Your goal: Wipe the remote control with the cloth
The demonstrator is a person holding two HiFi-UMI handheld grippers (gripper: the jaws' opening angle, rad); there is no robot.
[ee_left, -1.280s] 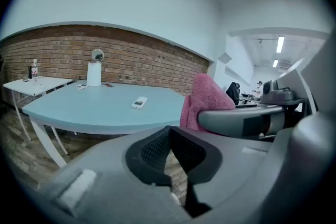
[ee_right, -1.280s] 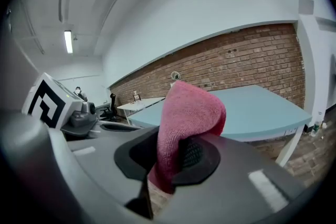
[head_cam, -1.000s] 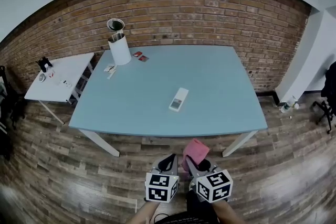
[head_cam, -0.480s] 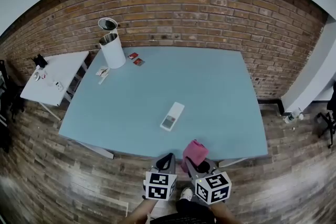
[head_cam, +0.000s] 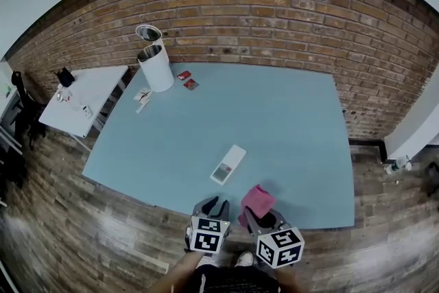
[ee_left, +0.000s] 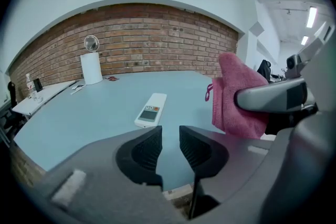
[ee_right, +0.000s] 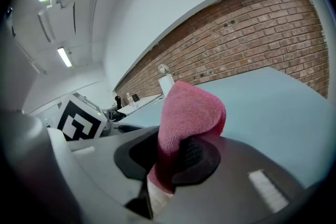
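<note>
Both grippers at the near edge of the pale blue tabletop, with the white rectangular remote control just ahead.
The left gripper is empty, its jaws slightly apart after just opening. The right gripper clamps the pink terry cloth, near and right of the remote. Bare tabletop surrounds the remote. Far beyond it are a white cylindrical bin, small red cards and a brick wall. The remote's print is too small to read.
</note>
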